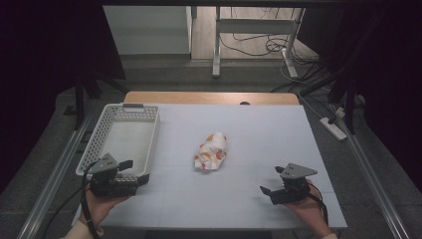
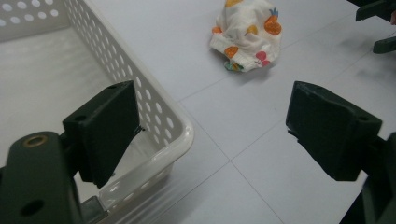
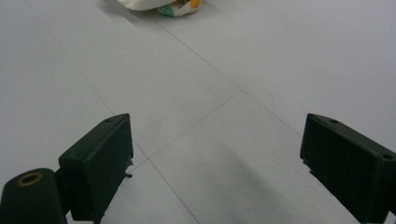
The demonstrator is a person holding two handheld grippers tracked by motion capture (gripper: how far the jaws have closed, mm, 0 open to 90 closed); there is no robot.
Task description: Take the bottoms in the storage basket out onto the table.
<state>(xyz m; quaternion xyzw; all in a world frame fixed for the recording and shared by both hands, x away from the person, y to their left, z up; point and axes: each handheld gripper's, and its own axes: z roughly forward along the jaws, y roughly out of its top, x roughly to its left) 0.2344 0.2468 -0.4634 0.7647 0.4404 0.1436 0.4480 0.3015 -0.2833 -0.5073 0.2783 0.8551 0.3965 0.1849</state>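
White table (image 1: 239, 199): crumpled cloth (image 1: 211, 152) at centre, well apart from both grippers; left gripper (image 1: 130, 172) at basket (image 1: 99, 134) corner, right gripper (image 1: 272, 180) opposite, jaws apart, empty.

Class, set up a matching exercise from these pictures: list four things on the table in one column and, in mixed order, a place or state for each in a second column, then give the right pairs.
Things:
1. basket
2. bundled cloth
3. left gripper
4. right gripper

Places or states:
A. crumpled in the middle of the table, white with an orange fruit print
B. open, near the table's front right corner
C. white, with holes in its walls, at the table's left edge
D. open, over the basket's near corner

Pairs: 1-C, 2-A, 3-D, 4-B
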